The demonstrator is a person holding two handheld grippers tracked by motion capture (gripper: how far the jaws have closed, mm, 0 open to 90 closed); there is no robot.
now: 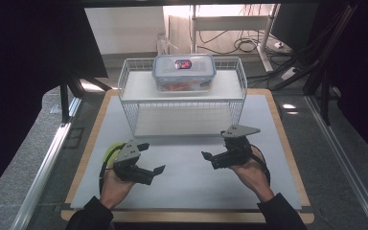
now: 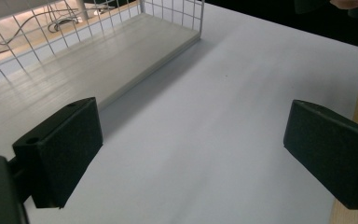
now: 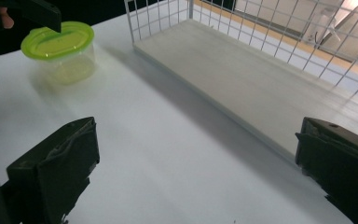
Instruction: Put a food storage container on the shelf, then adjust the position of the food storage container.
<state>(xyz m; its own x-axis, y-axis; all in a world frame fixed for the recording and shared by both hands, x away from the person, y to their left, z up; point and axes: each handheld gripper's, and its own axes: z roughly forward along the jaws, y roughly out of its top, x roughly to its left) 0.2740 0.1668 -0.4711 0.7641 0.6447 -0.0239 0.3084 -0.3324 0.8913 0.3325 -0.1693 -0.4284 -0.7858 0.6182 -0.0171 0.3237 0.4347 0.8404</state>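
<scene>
The table (image 1: 191, 167) carried a white surface with a wooden edge running around it. At its far side stood a white wire rack (image 1: 182, 96) with two shelves, an upper board and a lower board resting near table level. The lower shelf (image 3: 242, 79) lay bare in both gripper views.

On the upper shelf sat a clear rectangular lidded box (image 1: 184, 72) with blue-grey clip latches and a small label on the lid. Orange-red contents showed through its front wall; what they were could not be determined.

At the near left of the table, just beside the left hand, stood a small clear tub (image 3: 65, 56) closed with a lime-green lid (image 3: 58, 41). The tub wall appeared pale and translucent; whether it held anything could not be determined.

The left gripper (image 1: 148, 162) was held low over the near left of the table, jaws spread wide apart, with nothing between them. The right gripper (image 1: 215, 146) was held over the near right, jaws likewise spread wide, gripping nothing. The two grippers were well apart, both short of the rack
</scene>
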